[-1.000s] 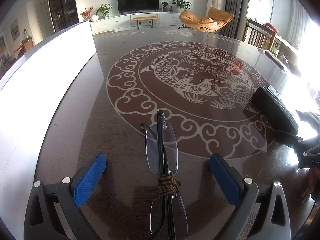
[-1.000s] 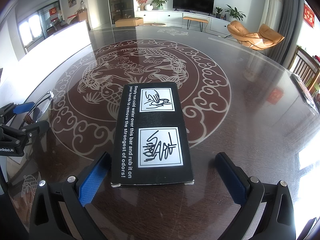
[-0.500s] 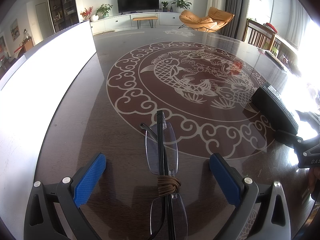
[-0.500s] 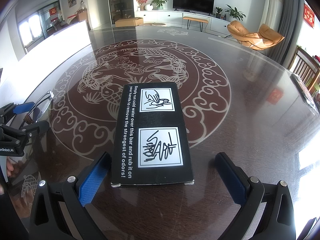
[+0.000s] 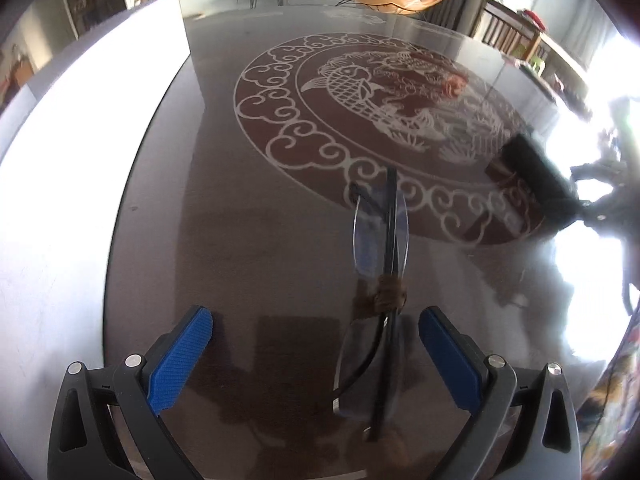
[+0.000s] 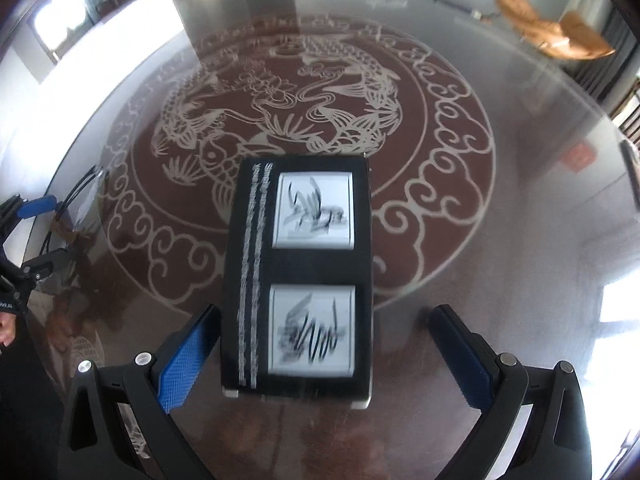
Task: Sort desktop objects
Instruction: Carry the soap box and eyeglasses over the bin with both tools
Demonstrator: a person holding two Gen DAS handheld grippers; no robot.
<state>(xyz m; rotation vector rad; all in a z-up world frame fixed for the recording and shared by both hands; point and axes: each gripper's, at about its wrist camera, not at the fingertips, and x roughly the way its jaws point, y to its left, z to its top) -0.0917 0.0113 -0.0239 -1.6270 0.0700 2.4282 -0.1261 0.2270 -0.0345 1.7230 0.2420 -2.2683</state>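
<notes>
Folded rimless glasses [image 5: 380, 264] with a brown cord wound round the middle lie on the dark table, between the blue pads of my open left gripper [image 5: 316, 350] and nearer its right finger. A black box [image 6: 300, 276] with two white picture panels lies flat between the pads of my open right gripper [image 6: 324, 350], close to the left finger. The box also shows far right in the left wrist view [image 5: 536, 180]. The glasses show at the left edge of the right wrist view [image 6: 86, 196].
The glass-topped table [image 5: 240, 240] carries a large round fish pattern. Its left edge runs beside a bright white surface [image 5: 60, 200]. The left gripper [image 6: 32, 240] shows at the left of the right wrist view. Strong glare covers the table's right side.
Both grippers have tilted down and moved forward over their objects. The glasses and the box now reach further in between the fingers. The current views are motion-blurred.
</notes>
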